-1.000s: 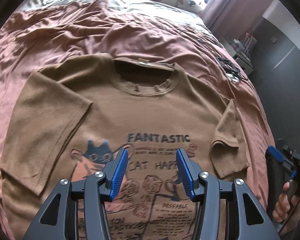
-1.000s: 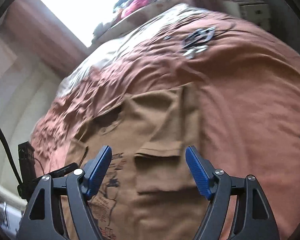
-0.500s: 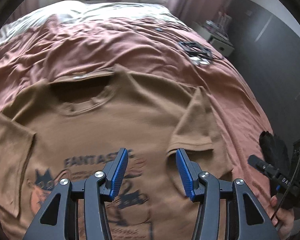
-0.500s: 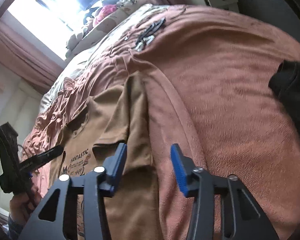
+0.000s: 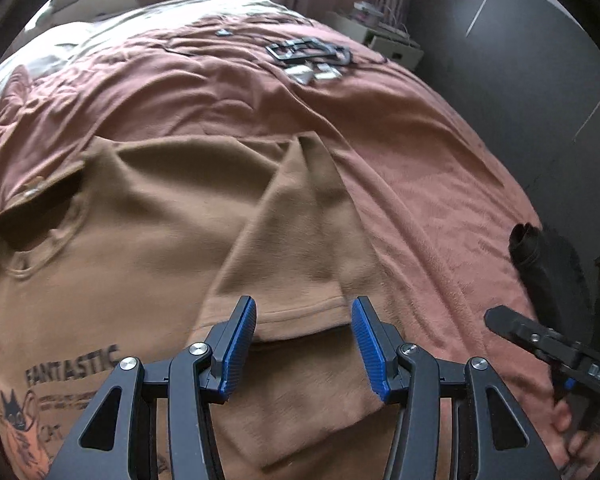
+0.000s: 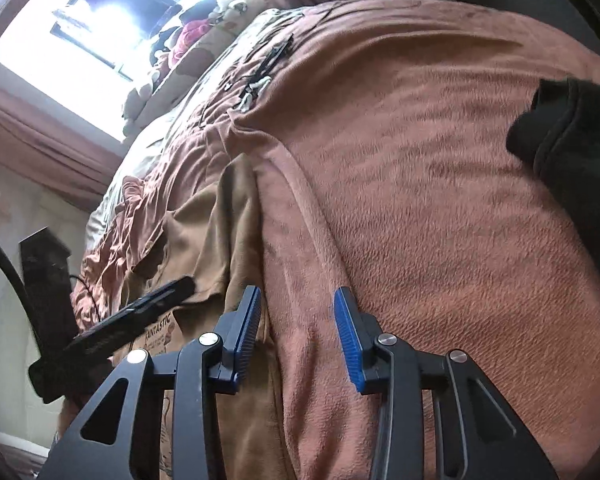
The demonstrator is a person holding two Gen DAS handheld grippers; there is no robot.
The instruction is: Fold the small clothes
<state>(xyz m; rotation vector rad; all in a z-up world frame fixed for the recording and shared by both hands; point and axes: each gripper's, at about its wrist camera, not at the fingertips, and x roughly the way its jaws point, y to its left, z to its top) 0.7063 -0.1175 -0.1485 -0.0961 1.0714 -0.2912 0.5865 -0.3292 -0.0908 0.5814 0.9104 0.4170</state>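
A brown T-shirt (image 5: 152, 248) with a "FANTASTIC" cat print lies front up on a pink bedspread (image 5: 420, 152). Its right sleeve (image 5: 300, 248) is folded in over the body. My left gripper (image 5: 303, 342) is open, its blue pads either side of the sleeve hem, just above it. My right gripper (image 6: 296, 332) is open and empty, low over the bedspread beside the shirt's right edge (image 6: 236, 240). The left gripper also shows in the right wrist view (image 6: 140, 312), at the left.
A black garment (image 5: 548, 256) lies on the bed at the right; it also shows in the right wrist view (image 6: 576, 136). Black straps and small silver items (image 5: 312, 56) lie further up the bed. Pillows and soft toys (image 6: 204, 28) are at the head. A white nightstand (image 5: 384, 36) stands beyond.
My left gripper has moved right from the chest print to the folded right sleeve. My right gripper has moved right off the shirt and narrowed its opening.
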